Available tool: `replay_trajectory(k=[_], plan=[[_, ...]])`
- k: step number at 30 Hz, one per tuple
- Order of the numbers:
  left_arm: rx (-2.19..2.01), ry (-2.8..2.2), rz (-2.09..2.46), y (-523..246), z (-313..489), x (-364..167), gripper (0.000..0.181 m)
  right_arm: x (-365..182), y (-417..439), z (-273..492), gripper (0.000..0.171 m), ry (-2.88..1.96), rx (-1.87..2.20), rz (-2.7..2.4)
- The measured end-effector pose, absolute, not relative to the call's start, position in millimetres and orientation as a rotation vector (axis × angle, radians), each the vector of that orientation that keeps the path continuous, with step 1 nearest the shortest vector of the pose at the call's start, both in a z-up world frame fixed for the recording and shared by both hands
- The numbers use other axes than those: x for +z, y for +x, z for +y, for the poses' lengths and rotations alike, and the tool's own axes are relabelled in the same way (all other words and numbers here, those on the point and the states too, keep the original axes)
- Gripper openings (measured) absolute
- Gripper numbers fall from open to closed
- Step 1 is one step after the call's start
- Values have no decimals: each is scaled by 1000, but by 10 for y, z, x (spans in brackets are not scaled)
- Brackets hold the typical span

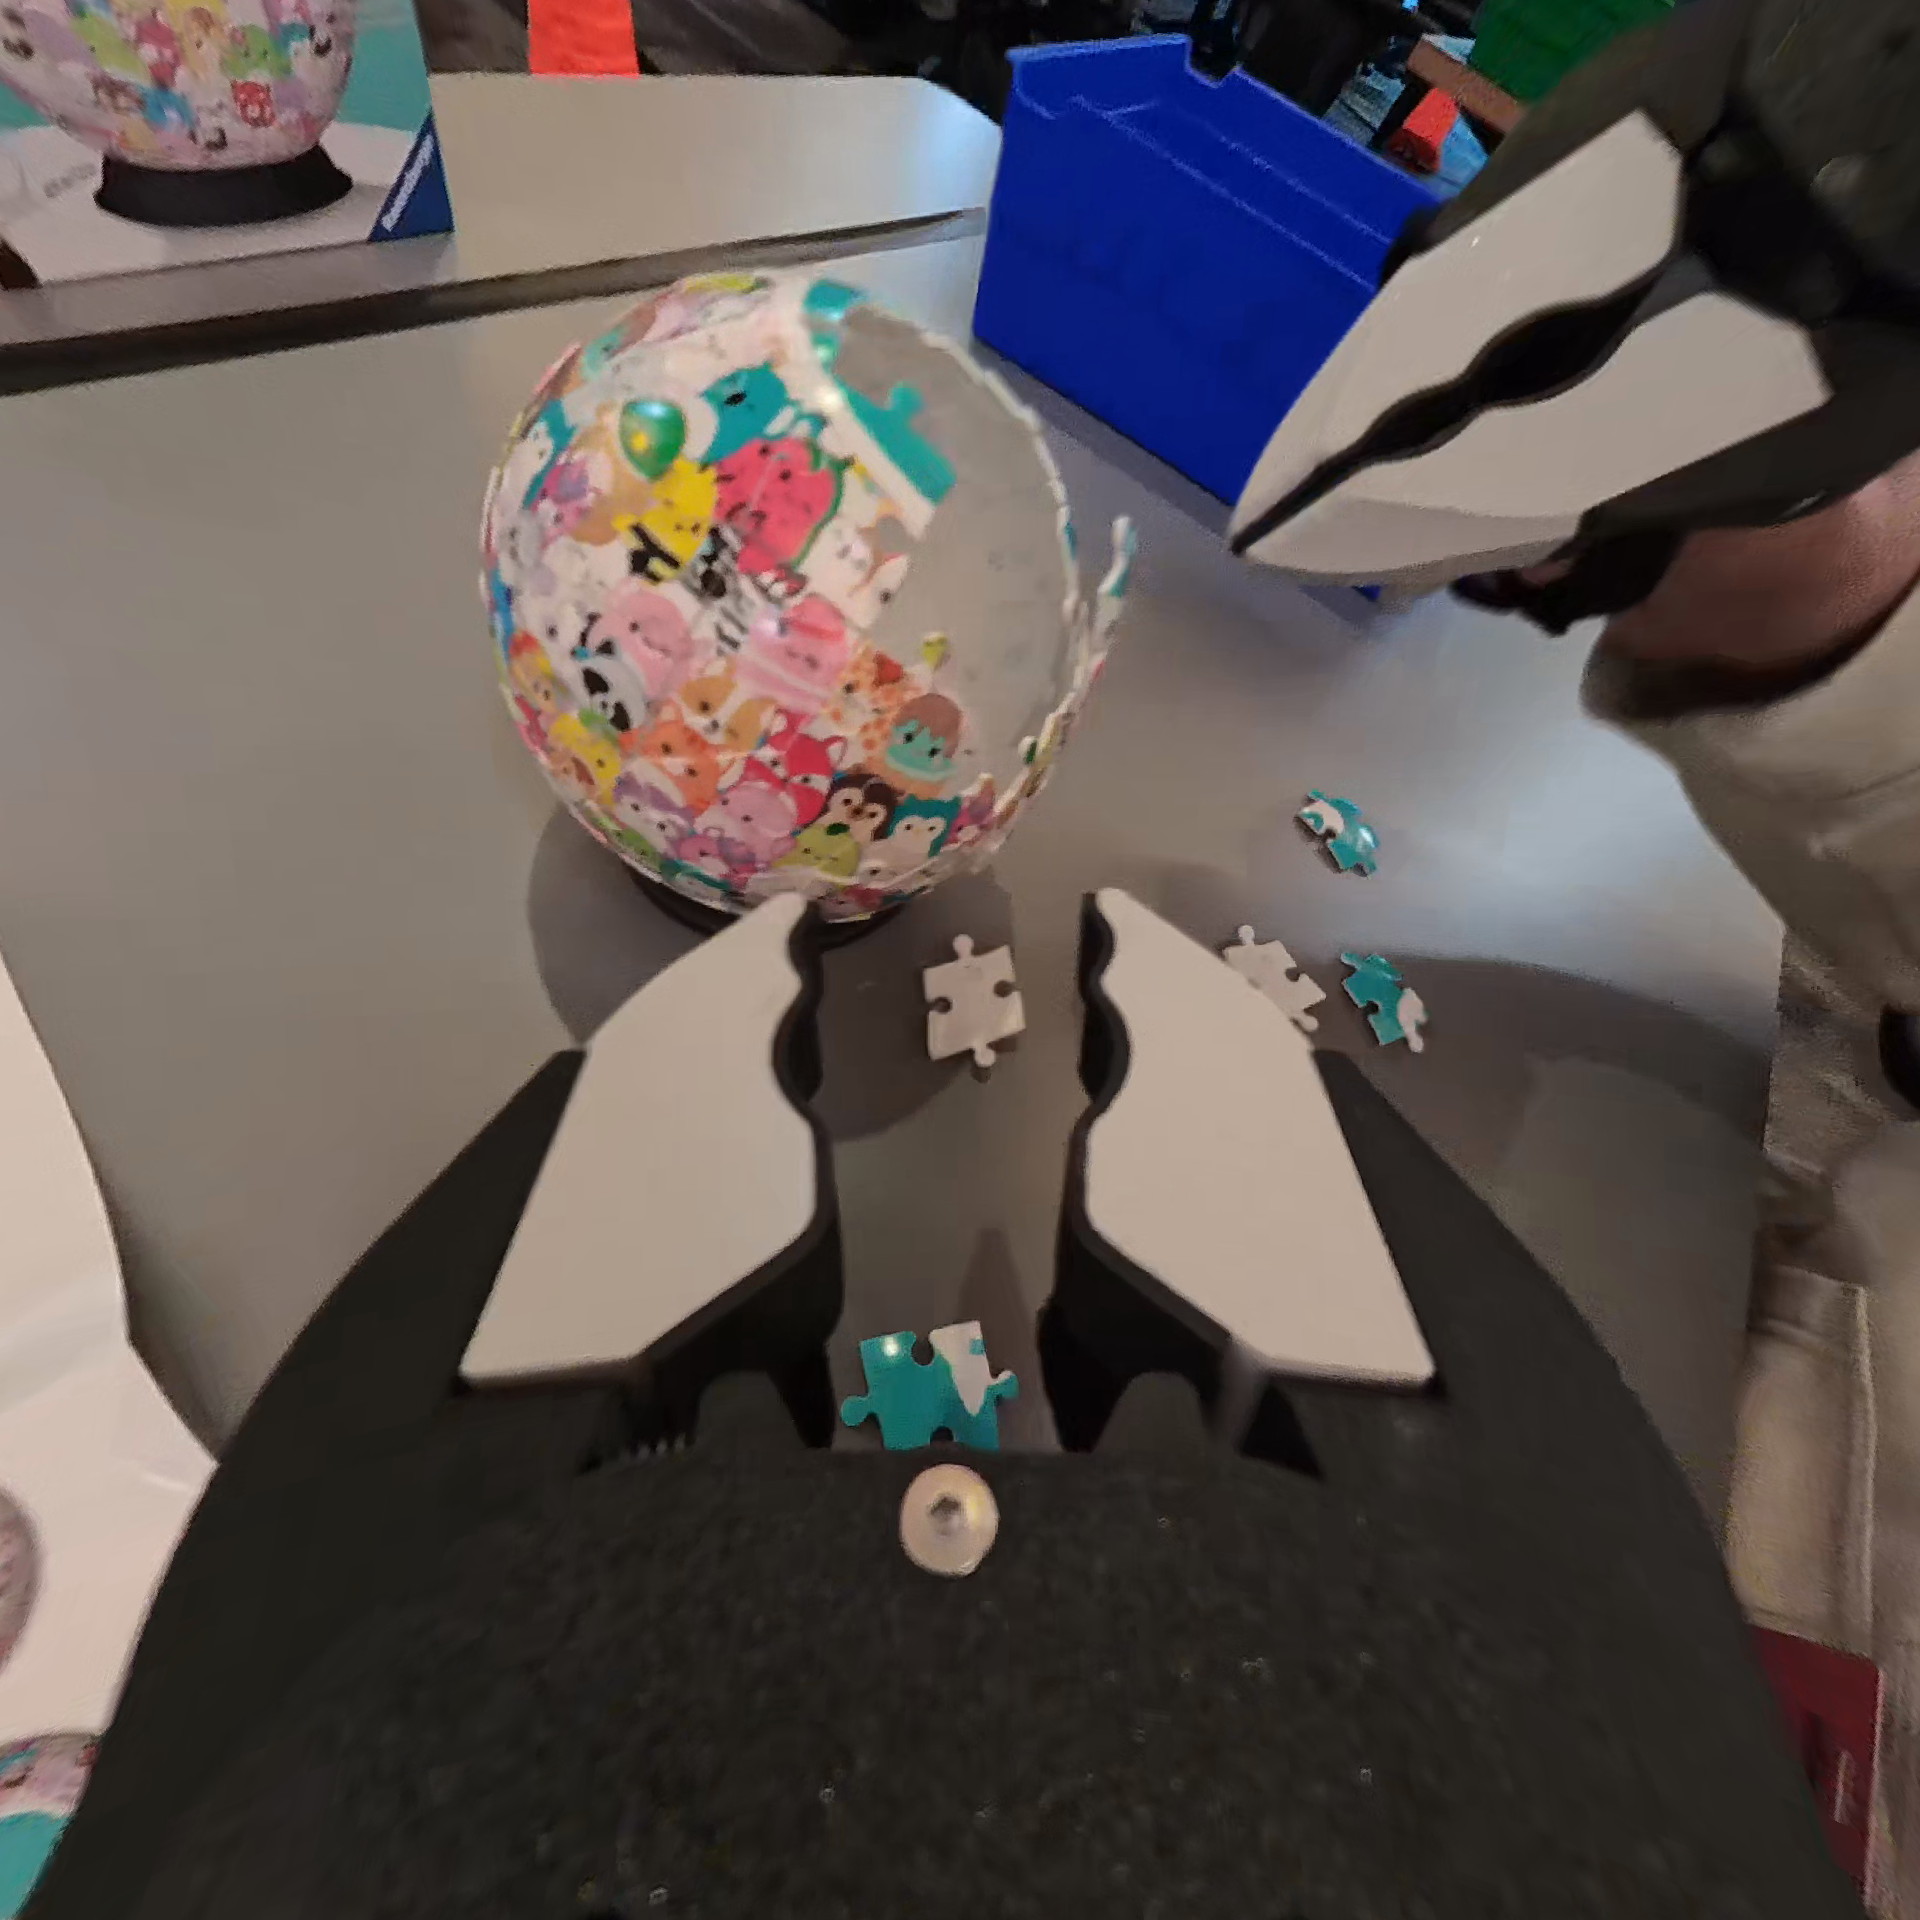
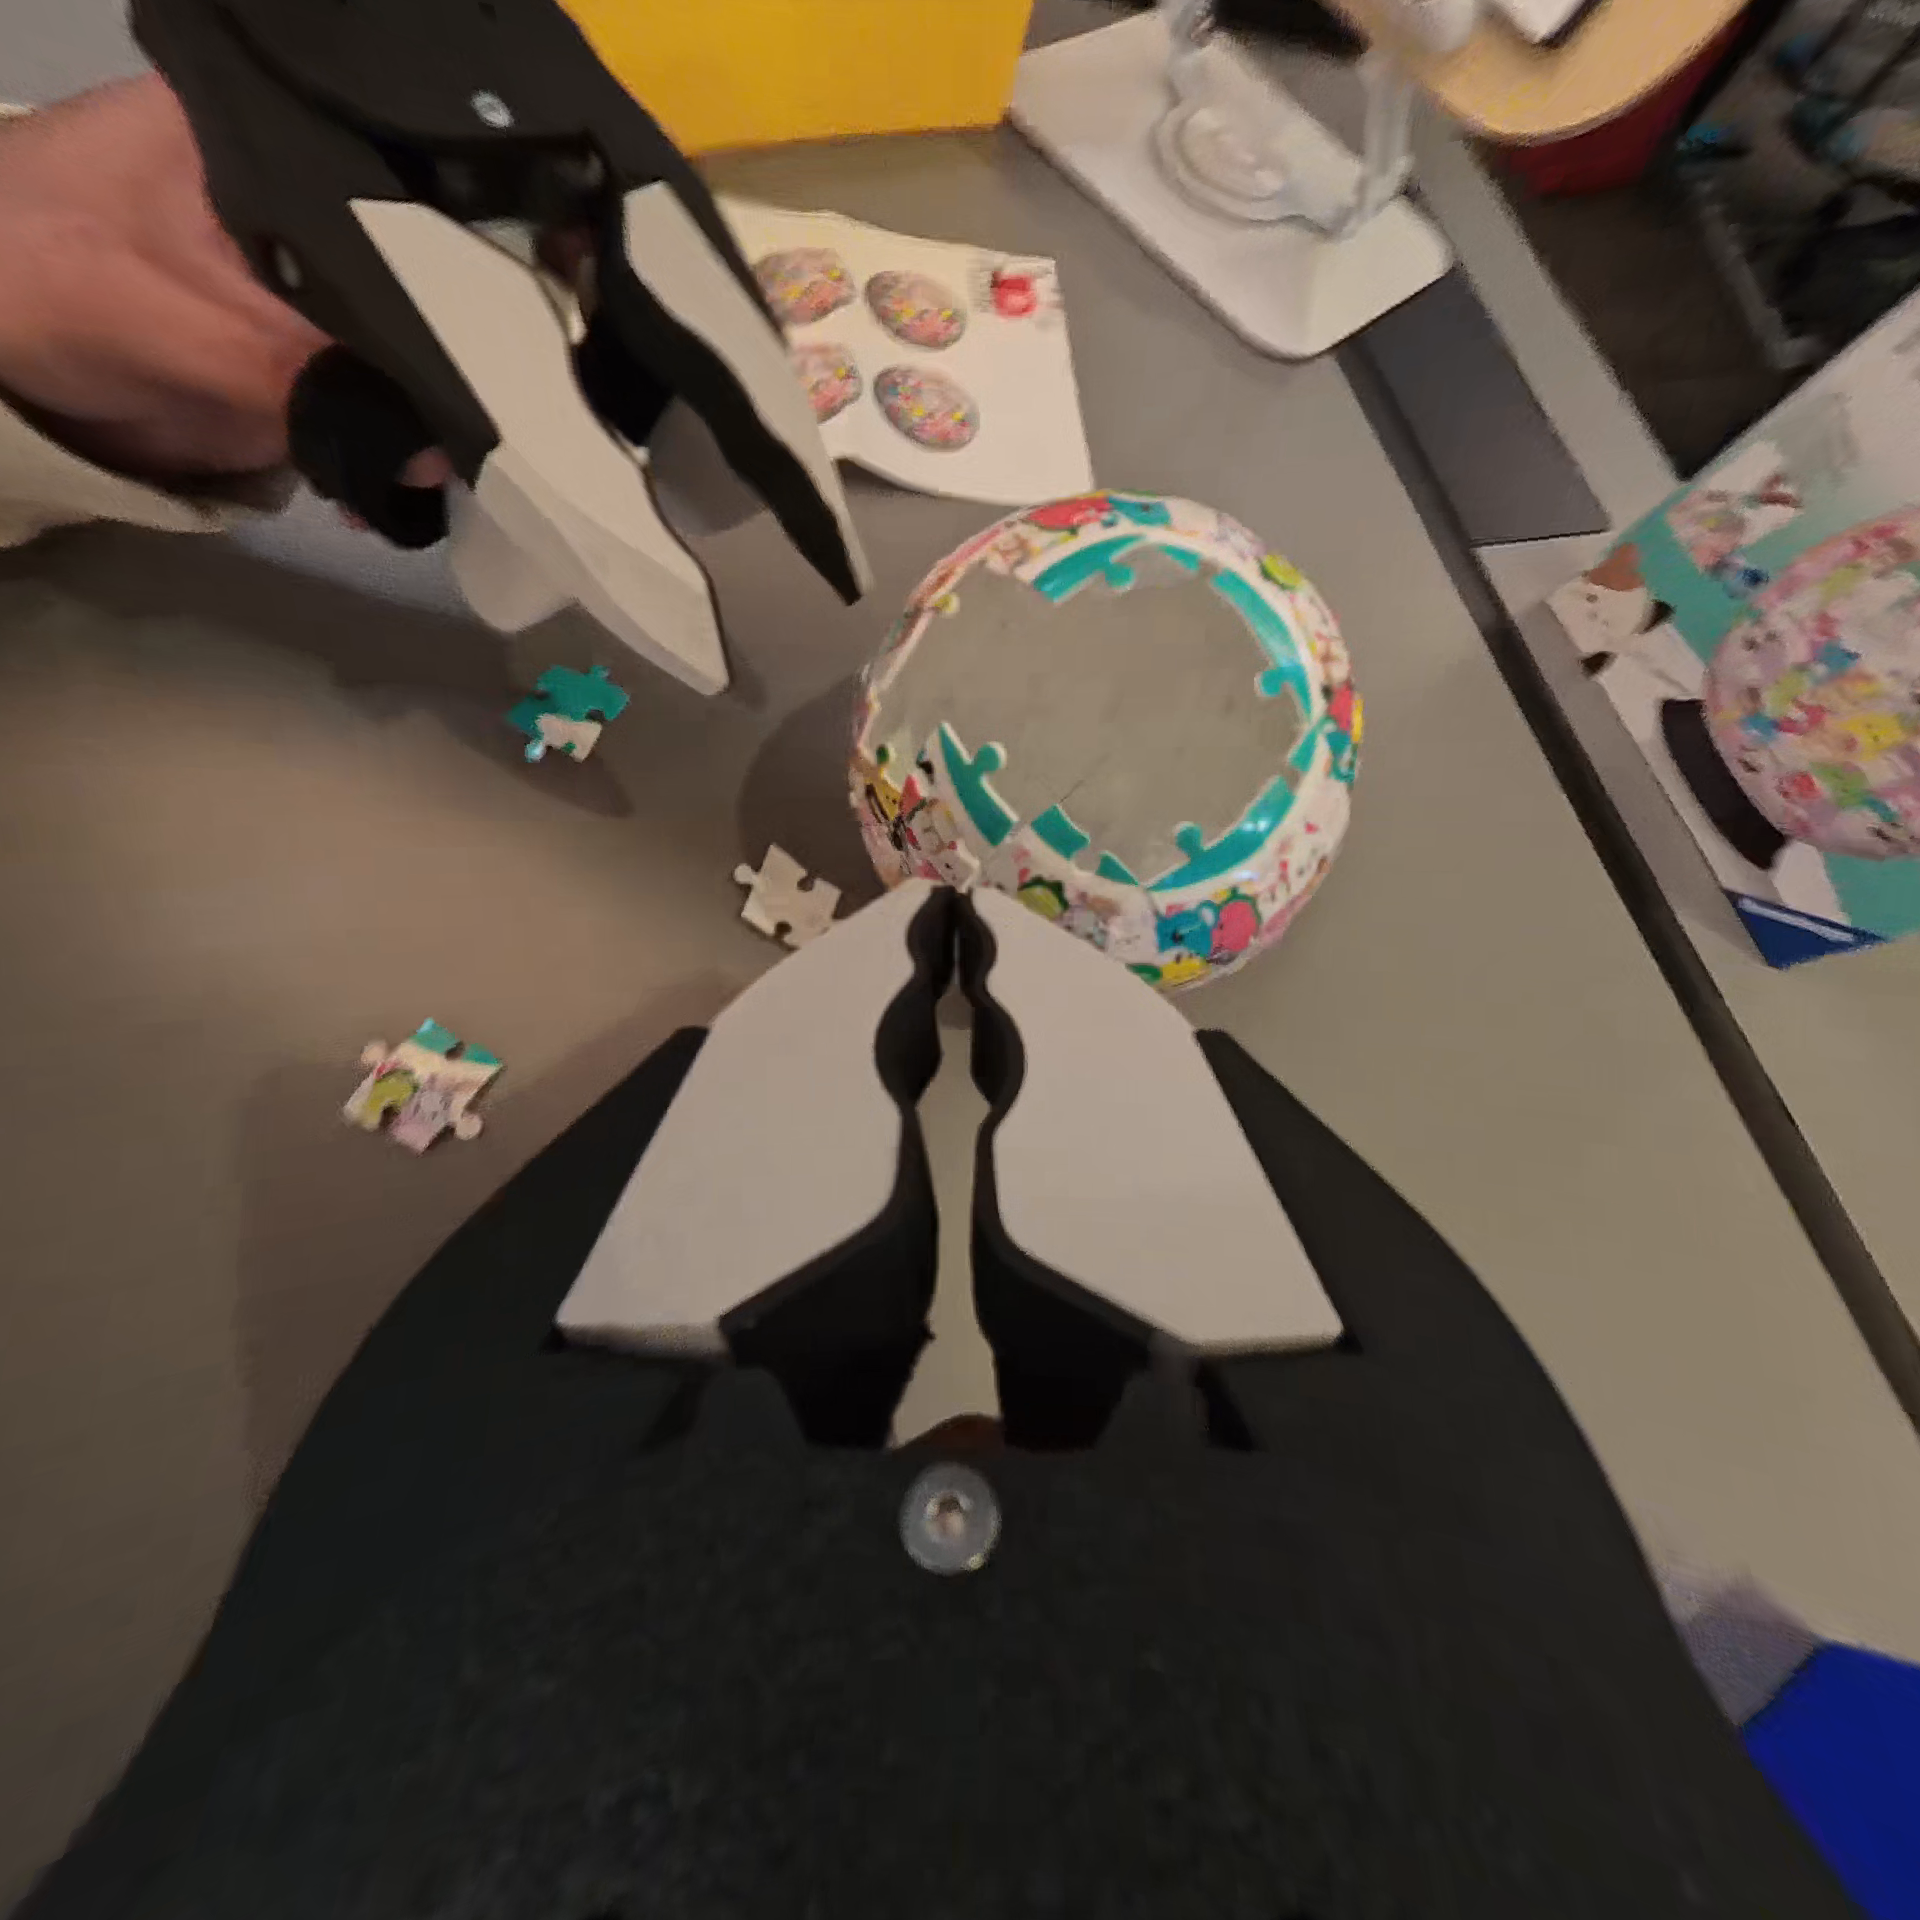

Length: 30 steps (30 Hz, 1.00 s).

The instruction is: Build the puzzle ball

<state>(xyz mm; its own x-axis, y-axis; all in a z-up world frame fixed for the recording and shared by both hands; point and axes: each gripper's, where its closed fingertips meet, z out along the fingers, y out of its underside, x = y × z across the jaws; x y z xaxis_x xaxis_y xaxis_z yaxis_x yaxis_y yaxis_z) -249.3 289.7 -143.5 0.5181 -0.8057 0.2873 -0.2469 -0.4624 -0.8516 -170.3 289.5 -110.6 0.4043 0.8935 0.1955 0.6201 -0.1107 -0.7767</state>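
The puzzle ball point(image 1: 769, 592) is standing on its dark stand on the grey desk point(image 1: 260, 623), mostly built, with a large ragged hole facing up and toward the right side. The left hand-held gripper point(image 1: 940, 914) is hanging low at the ball's 6 o'clock, its fingers spread wide and holding nothing. A white, face-down piece point(image 1: 974, 1000) is lying flat on the desk straight ahead between those open fingertips, its long axis running roughly 12 to 6. That makes the left the nearer hand-held gripper for this piece, so it looks like the one to pick next.

The right hand-held gripper point(image 2: 951, 899) is sitting with its fingers pressed almost together, its tips right at the near rim of the hole; whether a small piece is pinched there, I cannot tell. In the left wrist view it is hovering at the ball's 3 o'clock, above desk level.

Other loose pieces are lying at the left hand-held gripper's 1 to 2 o'clock: a white one point(image 1: 1273, 975) and two teal ones point(image 1: 1382, 997) point(image 1: 1340, 831), well apart from each other. Another teal piece point(image 1: 930, 1392) is lying under the left hand-held gripper's body. The flat piece is giving little edge to grip, so I judge the pick will be fiddly. A blue bin point(image 1: 1174, 301) and the puzzle box point(image 1: 218, 125) are standing at the far edge, clear of the work.
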Motion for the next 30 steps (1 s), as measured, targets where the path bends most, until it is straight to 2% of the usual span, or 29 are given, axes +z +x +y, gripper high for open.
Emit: replay_trajectory(k=[3,5,8,16,30], plan=[[-855,-1927,882,-2502,2825,-1340,11,-1119,-1794,2810,0,-1733,446,-1090],[-846,-1899,876,-2522,2767,-1285,3,-1238,-1790,2859,0,-1725,298,-1034],[-844,-1868,844,-2564,2676,-1237,2,-1302,-1815,2958,0,-1687,174,-982],[-864,-1904,813,-2587,2515,-1329,3,-1271,-1898,2936,0,-1650,349,-928],[-852,-1878,871,-2382,2608,-1164,5,-1366,-1893,3047,0,-1702,401,-917]])
